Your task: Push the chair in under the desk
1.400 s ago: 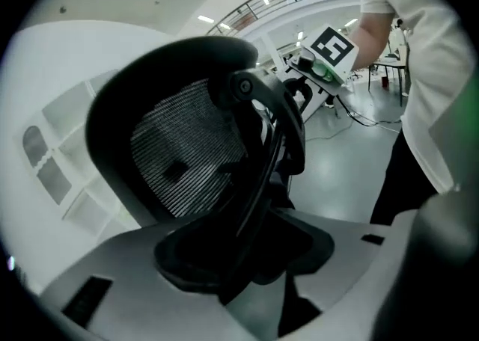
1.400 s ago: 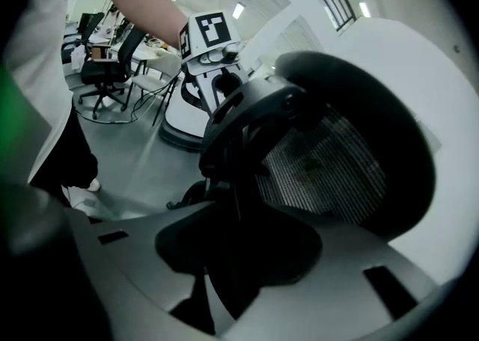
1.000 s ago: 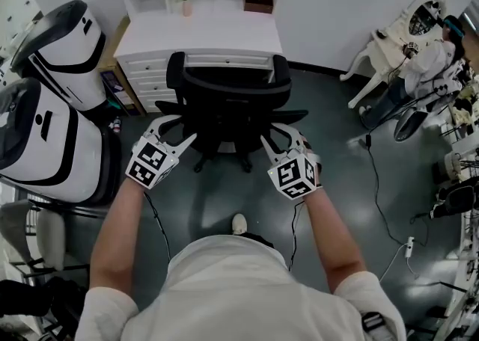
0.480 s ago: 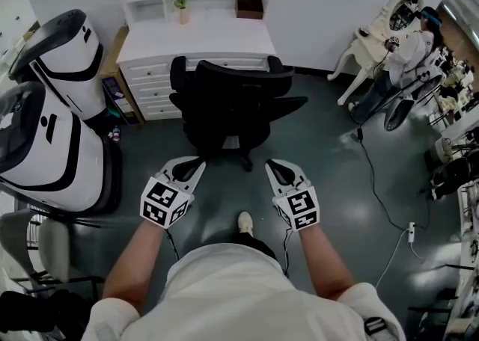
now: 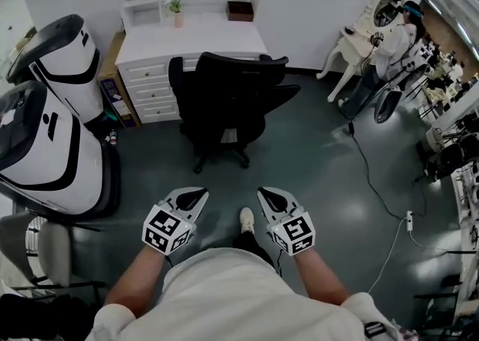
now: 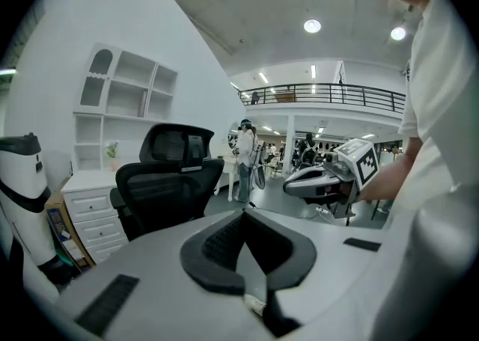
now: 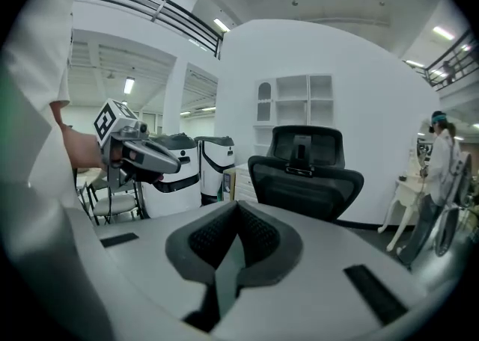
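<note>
Both tools are near my body, well apart from the chair [image 5: 224, 96]. The left tool [image 5: 191, 197] has just been closing and now its jaws are together with nothing between them. The right tool [image 5: 271, 199] is the same: jaws just closed, pads meeting, empty.

The chair is black and stands on the grey floor [image 5: 314, 182] right at the front of the white tabletop [image 5: 196, 37], with its back toward me. The back and armrests cover the seat, so I cannot tell how far the seat goes under the tabletop. The wheel base [image 5: 221, 156] shows on the floor on my side.

For print, I can make out only the square black-and-white markers on the cube [image 5: 166, 229] of each tool; these are patterns, not words. The two white machines [image 5: 45, 145] at the left carry black marks, too small to read, and the picture edge cuts off the nearer one.

On the tabletop I see a small plant [image 5: 177, 7] and a brown box [image 5: 240, 10] – any label on them is too small to make out. At far right a person [image 5: 389, 40] stands beside white furniture, much distorted by the lens. My torso hides the floor under me; only one shoe [image 5: 246, 218] shows.
</note>
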Action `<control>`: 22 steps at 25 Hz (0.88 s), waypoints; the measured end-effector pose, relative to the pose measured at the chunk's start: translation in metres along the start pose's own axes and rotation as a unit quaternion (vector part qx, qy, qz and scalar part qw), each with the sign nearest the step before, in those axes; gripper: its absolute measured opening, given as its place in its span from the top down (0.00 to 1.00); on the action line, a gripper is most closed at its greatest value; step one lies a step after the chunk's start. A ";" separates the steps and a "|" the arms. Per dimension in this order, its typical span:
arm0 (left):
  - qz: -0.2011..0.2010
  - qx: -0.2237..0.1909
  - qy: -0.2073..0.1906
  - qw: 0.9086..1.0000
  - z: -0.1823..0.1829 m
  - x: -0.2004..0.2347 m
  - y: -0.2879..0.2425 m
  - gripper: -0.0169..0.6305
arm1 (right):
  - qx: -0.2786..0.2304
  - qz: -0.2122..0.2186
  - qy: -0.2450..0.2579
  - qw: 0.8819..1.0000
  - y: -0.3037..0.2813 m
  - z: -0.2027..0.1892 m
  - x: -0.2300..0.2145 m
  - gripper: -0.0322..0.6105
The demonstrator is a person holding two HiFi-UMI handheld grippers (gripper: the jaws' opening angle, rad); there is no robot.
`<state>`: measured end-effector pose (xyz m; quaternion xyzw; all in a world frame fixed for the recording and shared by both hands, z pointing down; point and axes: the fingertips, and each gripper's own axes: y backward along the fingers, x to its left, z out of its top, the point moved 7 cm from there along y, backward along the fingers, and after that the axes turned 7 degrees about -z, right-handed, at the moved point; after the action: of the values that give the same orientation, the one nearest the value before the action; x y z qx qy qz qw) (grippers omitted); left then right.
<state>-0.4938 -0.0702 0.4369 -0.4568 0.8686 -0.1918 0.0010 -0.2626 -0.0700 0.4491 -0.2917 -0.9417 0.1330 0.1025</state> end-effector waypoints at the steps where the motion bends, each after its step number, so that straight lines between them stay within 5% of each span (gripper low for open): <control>1: -0.002 0.001 0.002 1.000 -0.002 -0.003 0.003 0.98 | 0.000 0.003 0.000 1.000 0.004 -0.001 0.006 0.94; 22: -0.007 0.007 0.013 1.000 -0.028 -0.029 0.030 0.98 | -0.006 0.037 -0.008 0.999 0.031 -0.008 0.058 0.95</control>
<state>-0.5055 -0.0226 0.4475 -0.4607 0.8637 -0.2042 -0.0086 -0.2905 -0.0104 0.4540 -0.3258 -0.9317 0.1338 0.0882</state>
